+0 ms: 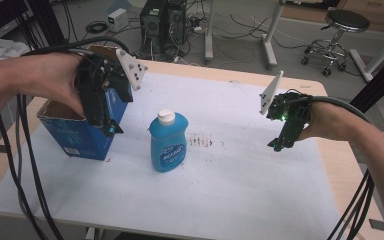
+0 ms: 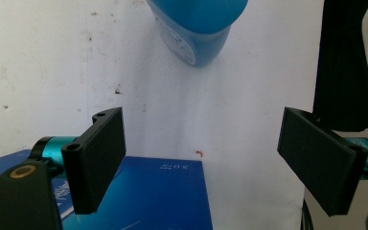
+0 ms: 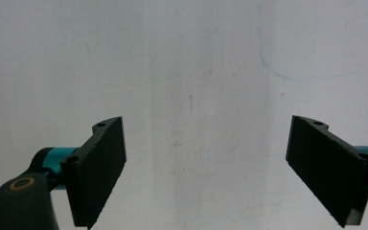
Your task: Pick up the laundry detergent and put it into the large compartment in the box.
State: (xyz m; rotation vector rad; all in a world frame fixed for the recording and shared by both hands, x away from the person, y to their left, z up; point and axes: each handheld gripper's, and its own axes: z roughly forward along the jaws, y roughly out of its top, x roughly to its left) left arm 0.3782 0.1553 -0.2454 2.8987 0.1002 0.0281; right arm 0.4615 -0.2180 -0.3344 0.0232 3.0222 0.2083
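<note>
I see the left hand-held gripper (image 1: 111,129) hanging over the open blue carton (image 1: 82,134) near the tabletop's (image 1: 240,190) left edge. Its jaws are spread wide with nothing between them. In the left gripper view the left hand-held gripper (image 2: 203,158) looks down past the carton's (image 2: 163,196) blue side onto the white tabletop (image 2: 43,72), and a small red mark (image 2: 200,153) sits on the surface just beyond the carton. The grey three-cornered plate (image 1: 131,68) on this gripper tips toward the far edge.

The blue dish soap bottle (image 1: 168,142) stands upright with its white cap (image 1: 166,116) on, roughly mid-tabletop, just right of the carton and apart from it. Neither gripper touches it. The left gripper view catches the bottle's (image 2: 199,28) lower body at the top of frame, beyond the jaws. Reddish smudges (image 1: 201,141) mark the white surface just right of the bottle.

The right hand-held gripper (image 1: 278,145) is held over the right part of the tabletop, well apart from the bottle, pointing down and left. Its jaws are released too, wide apart and empty. The right gripper view shows the right hand-held gripper (image 3: 206,165) over bare white tabletop (image 3: 187,62) with a faint blue line (image 3: 268,64) toward the upper right.
</note>
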